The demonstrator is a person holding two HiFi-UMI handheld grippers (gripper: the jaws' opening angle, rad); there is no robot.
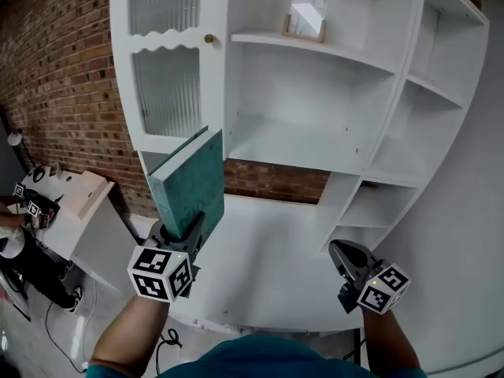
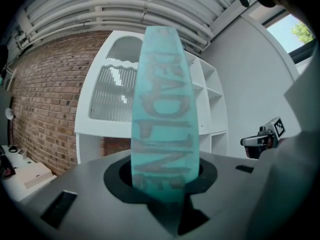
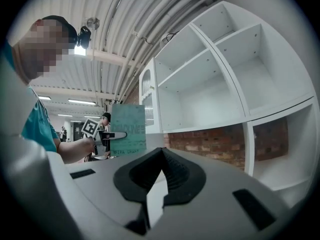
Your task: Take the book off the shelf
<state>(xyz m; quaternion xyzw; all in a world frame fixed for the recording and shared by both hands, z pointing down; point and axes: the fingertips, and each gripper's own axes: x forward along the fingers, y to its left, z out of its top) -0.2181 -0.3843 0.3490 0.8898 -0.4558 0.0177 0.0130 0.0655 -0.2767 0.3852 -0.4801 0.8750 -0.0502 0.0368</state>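
Head view: left tool (image 1: 192,228) grips book (image 1: 189,181), clear of shelf (image 1: 315,50); right tool (image 1: 339,250) closed, empty; next, probably carry it away.

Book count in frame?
1: the teal book, clamped in the left claw, off the shelves. The small stand on an upper shelf holds something white, too small to tell.
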